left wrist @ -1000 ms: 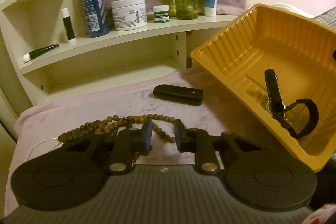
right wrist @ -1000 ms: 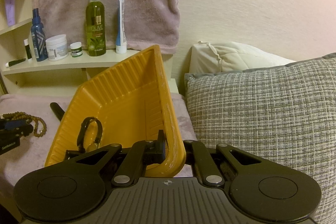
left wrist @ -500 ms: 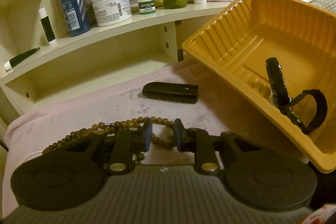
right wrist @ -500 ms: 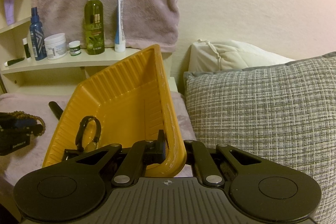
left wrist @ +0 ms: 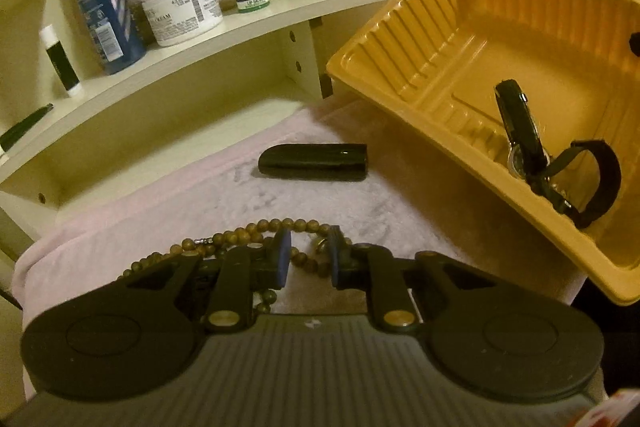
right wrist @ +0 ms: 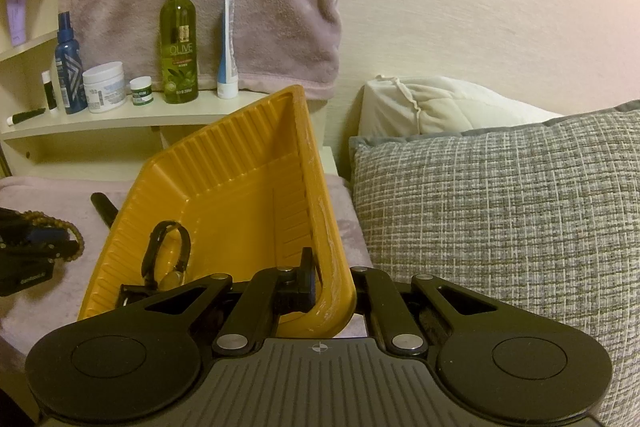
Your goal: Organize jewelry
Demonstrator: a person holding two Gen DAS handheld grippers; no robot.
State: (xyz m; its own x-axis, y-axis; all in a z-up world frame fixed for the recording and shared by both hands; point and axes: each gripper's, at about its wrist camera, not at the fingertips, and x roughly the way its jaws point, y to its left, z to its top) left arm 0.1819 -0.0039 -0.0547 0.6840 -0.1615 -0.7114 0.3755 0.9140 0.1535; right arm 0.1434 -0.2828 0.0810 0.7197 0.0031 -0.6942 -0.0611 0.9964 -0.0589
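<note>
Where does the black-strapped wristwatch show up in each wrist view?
Left wrist view: the wristwatch sits at right, low inside the tilted yellow tray.
Right wrist view: the wristwatch is lower left of centre, in the same tray, just left of the right gripper, which is clamped on the tray's rim.
Shared landmark: the green olive bottle on the shelf.

left tool [left wrist: 306,261] open, fingers either side of a brown wooden bead necklace [left wrist: 248,241] lying on the pale pink plush surface [left wrist: 328,203]. black oblong case [left wrist: 313,167] lies beyond the beads. tilted ribbed yellow plastic tray [left wrist: 420,55] at right holds a black-strapped wristwatch [left wrist: 560,163].
</note>
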